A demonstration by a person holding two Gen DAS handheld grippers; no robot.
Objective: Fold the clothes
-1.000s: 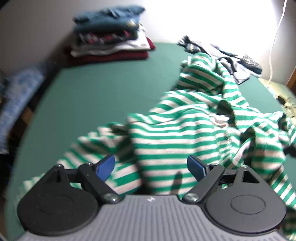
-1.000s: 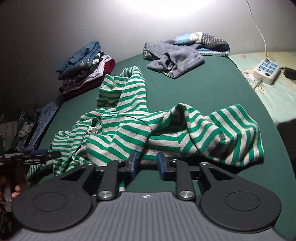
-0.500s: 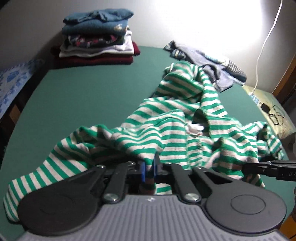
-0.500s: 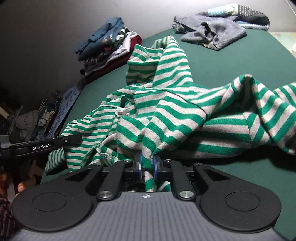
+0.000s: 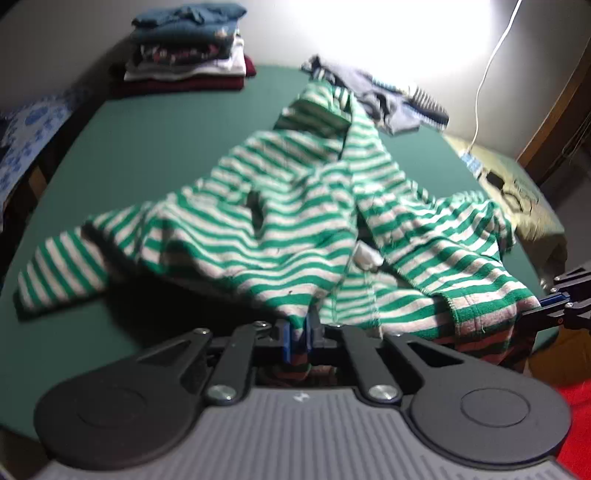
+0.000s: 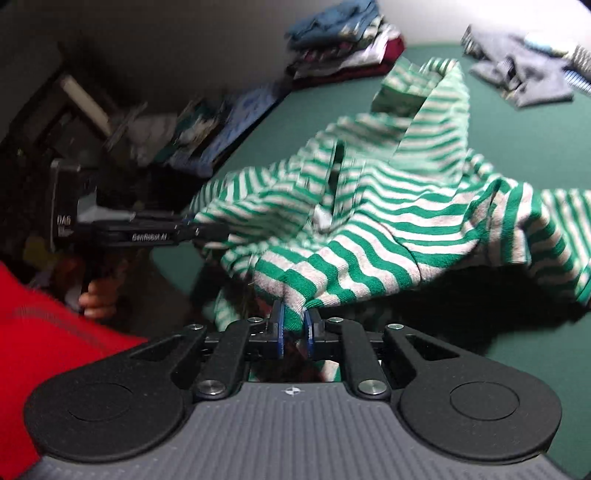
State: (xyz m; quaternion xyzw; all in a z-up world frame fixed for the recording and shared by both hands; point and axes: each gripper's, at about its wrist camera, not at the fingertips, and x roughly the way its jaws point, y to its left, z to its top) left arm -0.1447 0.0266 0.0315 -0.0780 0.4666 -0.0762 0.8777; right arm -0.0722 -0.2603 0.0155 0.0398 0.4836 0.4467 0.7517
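I'm gripping the striped top (image 5: pixel 295 229) in both claws — left claw (image 5: pixel 300 334), right claw (image 6: pixel 293 328) — draping over the green surface (image 5: pixel 155 147) (folded stack (image 5: pixel 188 48) sitting far-left, beside the wall).

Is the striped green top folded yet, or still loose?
Loose, not folded: the striped top hangs rumpled between the left gripper and right gripper, both jaws clamped on its edge.

**Green-topped surface in a dim room with one bright wall**

A green surface (image 5: pixel 155 147) fills the middle. Behind it stands a pale wall (image 5: pixel 55 48), washed out by strong light (image 5: pixel 388 33) at the far right. A white cord (image 5: pixel 484 77) hangs down that wall. A wooden frame (image 5: pixel 554 122) edges the right side. Dark clutter (image 6: pixel 122 122) sits left.
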